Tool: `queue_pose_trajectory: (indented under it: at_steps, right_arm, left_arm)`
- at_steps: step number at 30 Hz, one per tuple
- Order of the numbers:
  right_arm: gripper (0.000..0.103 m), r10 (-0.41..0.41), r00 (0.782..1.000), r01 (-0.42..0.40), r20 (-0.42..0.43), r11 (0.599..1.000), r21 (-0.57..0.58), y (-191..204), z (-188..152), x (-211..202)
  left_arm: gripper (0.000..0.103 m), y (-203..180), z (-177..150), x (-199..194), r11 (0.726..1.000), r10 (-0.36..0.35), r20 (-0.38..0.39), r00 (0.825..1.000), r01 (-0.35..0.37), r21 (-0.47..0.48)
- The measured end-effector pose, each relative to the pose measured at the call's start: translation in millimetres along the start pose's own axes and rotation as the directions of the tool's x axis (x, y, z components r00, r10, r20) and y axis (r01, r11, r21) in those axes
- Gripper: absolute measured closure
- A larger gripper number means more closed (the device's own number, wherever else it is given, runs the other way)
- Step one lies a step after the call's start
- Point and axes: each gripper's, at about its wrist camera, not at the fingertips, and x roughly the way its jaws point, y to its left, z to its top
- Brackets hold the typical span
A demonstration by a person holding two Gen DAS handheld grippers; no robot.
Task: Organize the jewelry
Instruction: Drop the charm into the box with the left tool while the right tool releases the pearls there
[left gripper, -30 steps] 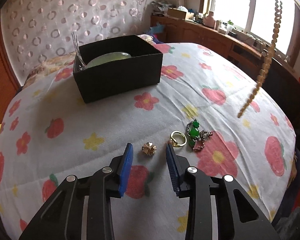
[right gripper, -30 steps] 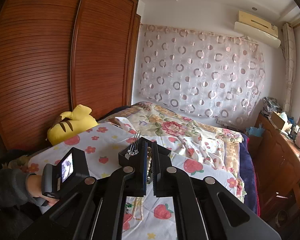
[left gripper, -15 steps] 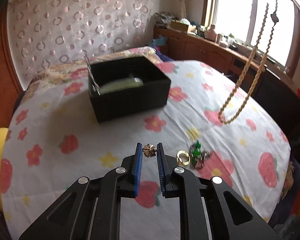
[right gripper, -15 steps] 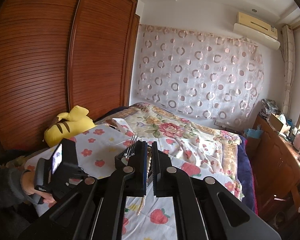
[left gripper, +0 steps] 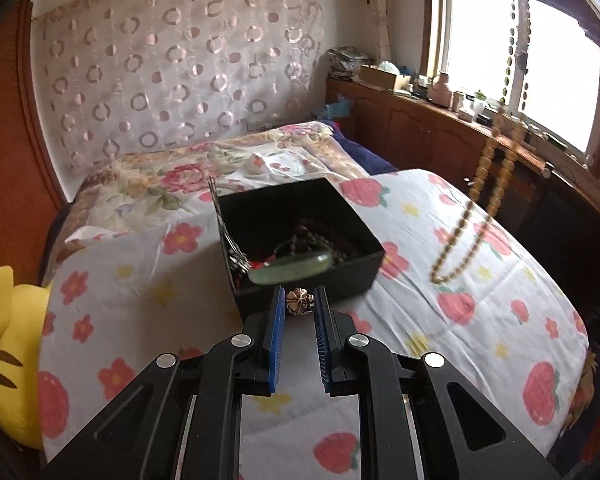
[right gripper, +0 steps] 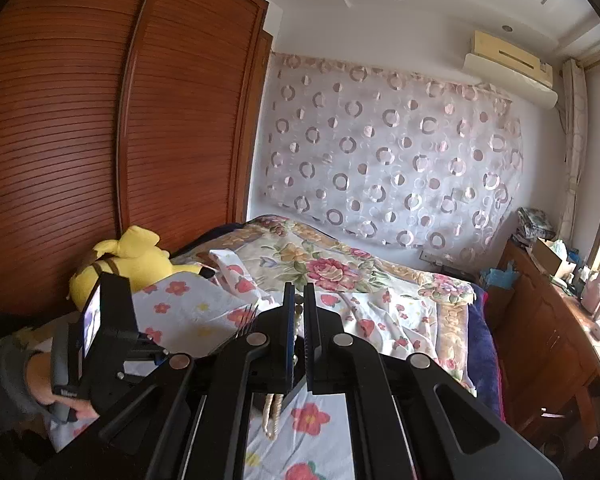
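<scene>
Flower charm on its way to the box

The left gripper (left gripper: 299,305) pinches a small gold flower charm (left gripper: 297,301) at its fingertips, the black box (left gripper: 300,236) just ahead. The right gripper (right gripper: 298,306) is closed on a bead necklace (right gripper: 271,416) hanging below. The charm looks light, hard and slippery; grip its 2 flat sides gently.

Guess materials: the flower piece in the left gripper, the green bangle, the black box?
Flower piece: looks like polished gold-tone metal, with bright glints on its petals. Green bangle: pale, translucent and glossy, so jade-like stone or glass; cannot tell which. Black box: matte, thin straight walls, probably card or covered board.
</scene>
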Motion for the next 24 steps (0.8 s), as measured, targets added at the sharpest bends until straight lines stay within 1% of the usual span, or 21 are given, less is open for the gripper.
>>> queue_pose_trajectory:
  at_steps: [5,7,13,19,24]
  right_arm:
    - [0.098,-0.009,1.0,0.009,-0.009,1.0,0.012,-2.9,14.5,26.7]
    - [0.098,-0.002,1.0,0.002,-0.023,0.999,0.033,-7.0,17.8,37.0]
    - [0.098,0.013,0.999,-0.01,-0.05,0.998,0.062,-5.7,19.1,63.8]
    - [0.098,0.008,0.993,0.0,-0.121,0.998,0.07,3.1,1.2,99.4]
    - [0.098,0.038,0.978,-0.015,-0.207,0.993,0.114,5.0,-28.0,129.6]
  left_arm:
    - [0.089,6.8,5.5,6.5,1.0,0.015,0.0,1.0,-0.015,-0.011]
    - [0.089,9.3,7.0,8.6,1.0,0.021,0.0,1.0,-0.021,-0.019]
    - [0.089,17.0,10.7,15.3,0.999,0.029,-0.005,1.0,-0.03,-0.034]
    - [0.089,20.1,19.8,23.3,0.998,0.038,-0.005,0.999,-0.038,-0.041]
    - [0.089,22.2,27.7,34.4,0.998,0.037,-0.014,0.999,-0.037,-0.046]
